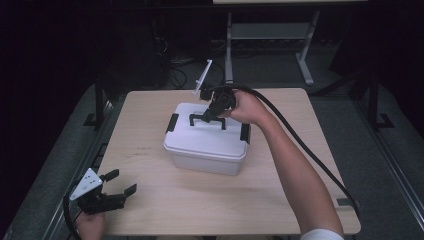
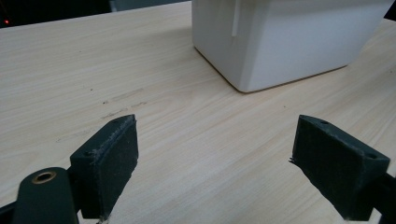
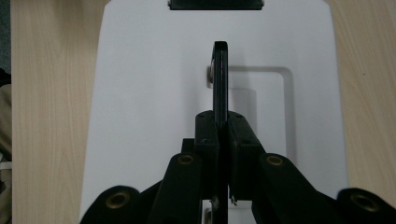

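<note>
On my left side, I have the left gripper (image 1: 114, 187) parked low at the near left corner of the table (image 1: 165, 210), well apart from the work, and I read that as keeping it out of the way while the other hand acts. Its fingers (image 2: 109, 161) stand wide open with nothing between them but bare wood, and beyond them the left gripper view shows a lower corner of the white box (image 2: 280, 42). That box (image 1: 207, 147) sits near the middle of the table, lid on, with a black latch (image 1: 172, 122) at its left end and another at its right. Further right, my right gripper (image 1: 214, 111) comes down onto the lid from above, pointed steeply downward so it can take the black handle (image 1: 206, 119), which stands upright off the lid. In the right gripper view its pads (image 3: 205, 133) are clamped tight on that thin handle (image 3: 220, 79), one on each flat face, a hold I judge suited to lifting.
</note>
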`<state>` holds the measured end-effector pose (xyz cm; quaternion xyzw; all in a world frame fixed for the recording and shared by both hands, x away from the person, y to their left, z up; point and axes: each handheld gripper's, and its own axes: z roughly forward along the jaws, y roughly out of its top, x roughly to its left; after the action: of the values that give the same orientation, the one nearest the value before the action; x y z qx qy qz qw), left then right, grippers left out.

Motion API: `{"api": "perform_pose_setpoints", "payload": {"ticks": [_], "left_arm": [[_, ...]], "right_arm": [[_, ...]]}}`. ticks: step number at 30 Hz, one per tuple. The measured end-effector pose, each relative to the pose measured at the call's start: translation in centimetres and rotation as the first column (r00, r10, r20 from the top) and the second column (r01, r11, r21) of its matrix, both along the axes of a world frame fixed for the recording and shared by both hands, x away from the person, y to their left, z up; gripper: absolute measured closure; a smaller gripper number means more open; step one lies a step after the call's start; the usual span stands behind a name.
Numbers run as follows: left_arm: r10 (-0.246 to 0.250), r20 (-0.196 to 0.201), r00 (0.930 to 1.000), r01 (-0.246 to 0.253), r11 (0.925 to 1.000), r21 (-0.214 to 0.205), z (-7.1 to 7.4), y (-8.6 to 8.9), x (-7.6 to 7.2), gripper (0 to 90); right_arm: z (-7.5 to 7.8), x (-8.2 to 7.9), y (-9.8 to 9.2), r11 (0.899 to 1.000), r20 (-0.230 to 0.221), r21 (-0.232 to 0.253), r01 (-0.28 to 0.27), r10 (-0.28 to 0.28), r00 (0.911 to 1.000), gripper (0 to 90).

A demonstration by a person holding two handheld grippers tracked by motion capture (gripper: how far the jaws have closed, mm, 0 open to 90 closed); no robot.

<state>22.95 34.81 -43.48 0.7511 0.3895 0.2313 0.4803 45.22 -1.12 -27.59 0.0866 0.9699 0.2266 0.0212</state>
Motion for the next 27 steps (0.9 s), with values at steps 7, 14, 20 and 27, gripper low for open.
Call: {"api": "perform_pose_setpoints", "payload": {"ticks": [7, 14, 20, 27], "left_arm": [[0.0, 0.001, 1.0, 0.0, 1.0, -0.001, 0.0, 0.0, 0.0, 13.7], [-0.002, 0.002, 1.0, 0.002, 1.0, 0.0, 0.0, -0.2, 0.0, 13.7], [-0.002, 0.003, 1.0, 0.002, 1.0, 0.003, 0.1, -0.3, 0.0, 13.7], [0.002, 0.001, 1.0, -0.002, 1.0, -0.001, 0.1, -0.3, 0.1, 13.7]], "right_arm": [[0.3, -0.1, -0.1, 1.0, -0.004, 0.019, -0.001, 0.001, 1.0, 80.4], [0.6, -0.6, -0.5, 1.0, -0.014, 0.018, -0.005, 0.005, 0.9999, 78.9], [0.8, -1.1, -0.8, 1.0, -0.015, 0.028, -0.009, 0.009, 0.9998, 78.7], [0.6, -1.4, -1.8, 0.999, -0.023, 0.036, 0.007, -0.006, 0.9997, 77.3]]}}
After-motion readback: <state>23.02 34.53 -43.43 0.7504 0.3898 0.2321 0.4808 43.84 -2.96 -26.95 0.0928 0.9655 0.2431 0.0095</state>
